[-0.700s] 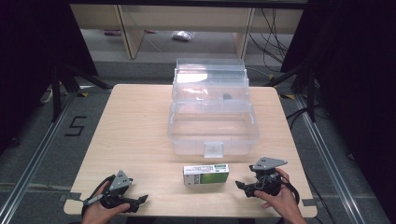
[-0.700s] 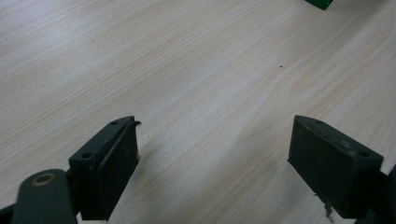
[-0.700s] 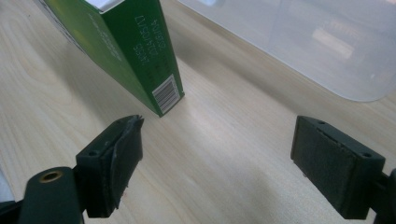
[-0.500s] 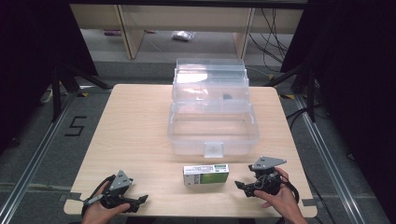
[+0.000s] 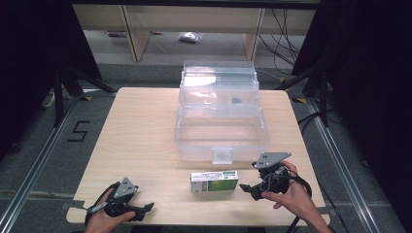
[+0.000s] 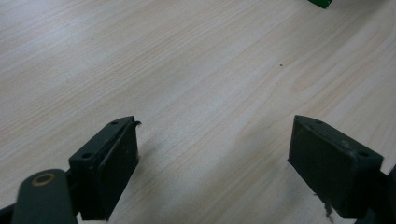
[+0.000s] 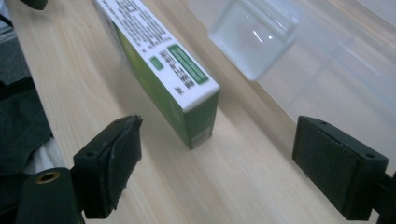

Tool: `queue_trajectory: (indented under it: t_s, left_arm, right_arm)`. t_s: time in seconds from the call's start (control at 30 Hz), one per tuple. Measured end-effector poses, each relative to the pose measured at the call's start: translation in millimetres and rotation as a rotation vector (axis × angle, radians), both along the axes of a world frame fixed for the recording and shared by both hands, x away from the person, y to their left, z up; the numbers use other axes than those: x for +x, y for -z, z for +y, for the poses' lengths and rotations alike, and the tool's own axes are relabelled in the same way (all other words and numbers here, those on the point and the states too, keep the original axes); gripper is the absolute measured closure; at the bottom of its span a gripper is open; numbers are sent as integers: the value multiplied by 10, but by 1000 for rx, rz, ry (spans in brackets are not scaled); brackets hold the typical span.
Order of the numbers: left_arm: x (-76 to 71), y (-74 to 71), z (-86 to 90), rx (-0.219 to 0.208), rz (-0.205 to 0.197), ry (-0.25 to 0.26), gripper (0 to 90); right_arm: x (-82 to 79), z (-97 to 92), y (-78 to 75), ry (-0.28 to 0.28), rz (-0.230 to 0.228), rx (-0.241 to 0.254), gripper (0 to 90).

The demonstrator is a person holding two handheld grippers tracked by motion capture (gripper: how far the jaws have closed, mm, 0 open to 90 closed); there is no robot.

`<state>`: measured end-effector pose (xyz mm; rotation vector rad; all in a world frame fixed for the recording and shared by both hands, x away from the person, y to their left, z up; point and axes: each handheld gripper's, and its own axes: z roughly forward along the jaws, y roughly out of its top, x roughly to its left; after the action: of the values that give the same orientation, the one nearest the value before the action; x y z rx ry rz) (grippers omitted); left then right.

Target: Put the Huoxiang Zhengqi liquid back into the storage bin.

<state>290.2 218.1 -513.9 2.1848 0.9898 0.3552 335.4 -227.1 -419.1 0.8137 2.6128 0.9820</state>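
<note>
- Green-and-white carton [image 5: 214, 181]: lies flat near the tabletop [image 5: 136, 136] front edge, just before the clear plastic box [image 5: 221, 131] and its latch [image 5: 222, 155].
- Right tongs [image 5: 246, 187]: since a moment ago barely shifted; jaws wide apart, empty, level with the carton's right end, just short of it. Grasp looks imminent.
- Left tongs [image 5: 145, 208]: at the front-left corner, jaws wide, empty, well apart from the carton.

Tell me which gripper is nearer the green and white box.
Right. The right gripper sits just beside the green and white box, jaws open toward its end. The left gripper is farther off, near the table's front-left corner.
</note>
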Motion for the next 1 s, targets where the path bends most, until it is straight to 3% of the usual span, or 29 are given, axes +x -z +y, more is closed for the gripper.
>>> queue_trajectory:
  t_s: [0.17, 0.27, 0.3, 0.33, 0.37, 0.4, 0.47, 0.57, 0.63, 0.67, 0.73, 0.87, 0.9, 0.93, 1.0]
  left_arm:
    - [-2, -2, 0, 1, -3, -1, 154]
    - [6, -12, 15, 20, 7, 18, 154]
    - [1, 0, -1, 3, 1, 0, 154]
    - [2, -14, 16, 26, 7, 27, 154]
    - [2, -12, 14, 21, 8, 24, 154]
    - [0, -5, 7, 6, 4, 9, 154]
    - [4, -13, 20, 19, 11, 21, 154]
    - [-3, -2, 4, -2, 2, 6, 153]
    - [11, -8, 26, 30, 7, 19, 154]
    - [5, 4, 8, 4, 3, -2, 154]
    - [2, -4, 14, 9, 8, 17, 154]
    - [-4, 2, -1, 2, 3, 1, 154]
    - [-1, -10, 17, 20, 10, 27, 154]
    - [1, 3, 9, 2, 5, 8, 154]
    - [5, 9, 8, -1, 7, -1, 153]
  right_arm:
    - [55, 156, -107, -78, -3, -26, 165]
    - [102, 309, -168, -135, 18, -78, 165]
    - [102, 309, -168, -135, 18, -78, 165]
    - [121, 357, -176, -149, 7, -86, 167]
    - [137, 462, -208, -178, 18, -113, 167]
    - [152, 505, -223, -198, 24, -123, 168]
    - [163, 542, -226, -209, 26, -127, 169]
    - [201, 696, -237, -261, 27, -174, 169]
    - [224, 789, -240, -307, 41, -193, 173]
    - [226, 825, -243, -309, 49, -202, 172]
    - [232, 863, -241, -318, 52, -214, 170]
    - [282, 993, -224, -333, 65, -252, 171]
    - [296, 1020, -211, -333, 68, -260, 169]
    - [327, 1046, -196, -364, 72, -269, 169]
    - [377, 1113, -128, -369, 86, -284, 182]
